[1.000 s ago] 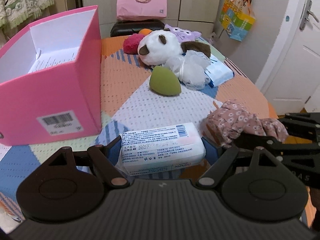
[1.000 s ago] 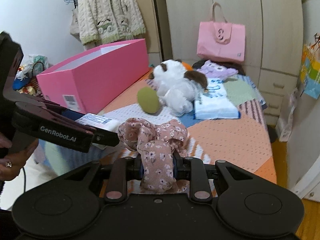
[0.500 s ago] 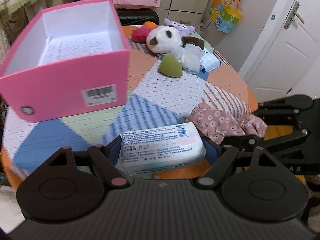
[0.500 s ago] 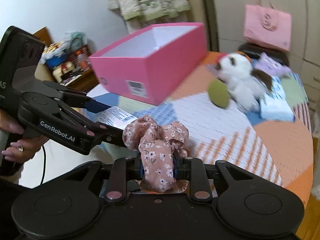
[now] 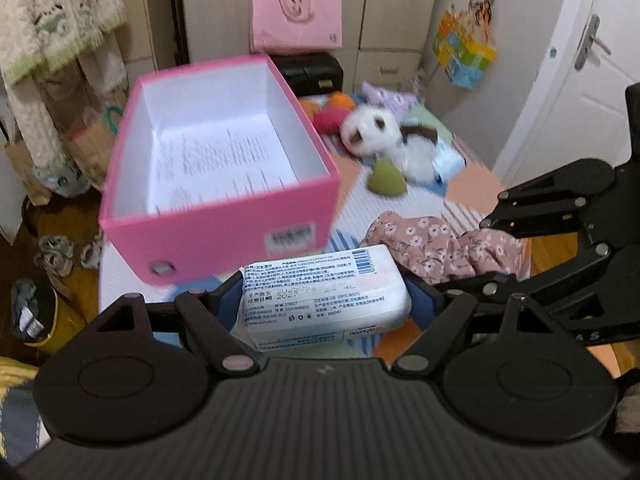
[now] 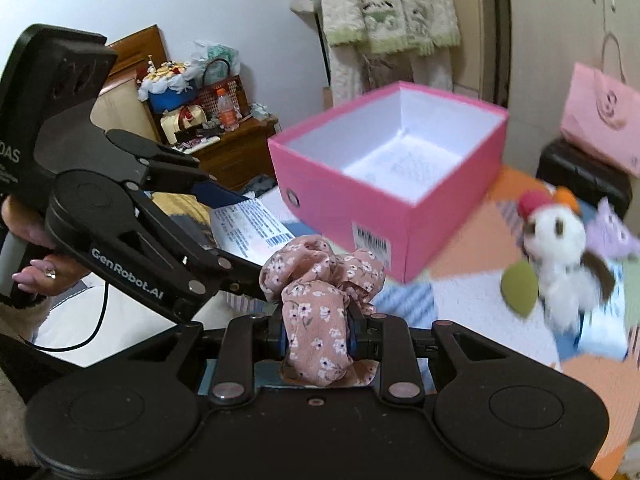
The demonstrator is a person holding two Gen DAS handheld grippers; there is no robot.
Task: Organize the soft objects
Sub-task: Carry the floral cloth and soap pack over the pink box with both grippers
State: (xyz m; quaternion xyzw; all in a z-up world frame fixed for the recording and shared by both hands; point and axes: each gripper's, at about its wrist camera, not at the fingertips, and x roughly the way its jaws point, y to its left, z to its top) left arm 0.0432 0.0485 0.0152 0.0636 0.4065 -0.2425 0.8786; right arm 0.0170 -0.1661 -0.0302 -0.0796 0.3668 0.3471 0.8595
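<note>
- Left gripper (image 5: 326,296): jaws stand about half open, clamped on the two short ends of a white pack of wipes (image 5: 320,294). The pack sits crosswise between the pads, label side up, and does not sag.
- Right gripper (image 6: 320,330): jaws nearly shut, pinching a pink floral scrunchie (image 6: 320,292). Most of the fabric bunches up ahead of the pads; a fold hangs below them.
- Change noted: a second ago both grippers sat low over the patchwork bedspread (image 5: 384,208), and the left one faced the outer wall of the pink box (image 5: 216,176). Both have since risen with their loads. The box's white interior now shows ahead of and below each pair of jaws.
- Neither grip has altered during the lift; both items came up cleanly.
- Box contents: a printed sheet lies on the floor; nothing else seen inside.
- Position: the wipes hang just short of the near box wall; the scrunchie is short of the near corner, to its left.
- Assessment: pick-up is complete and the carry is in progress. Release over the opening remains.
- Outstanding: a plush dog (image 5: 380,140), a green sponge (image 5: 386,180) and other soft items lie beyond the jaws on the bedspread, well apart from the box.
</note>
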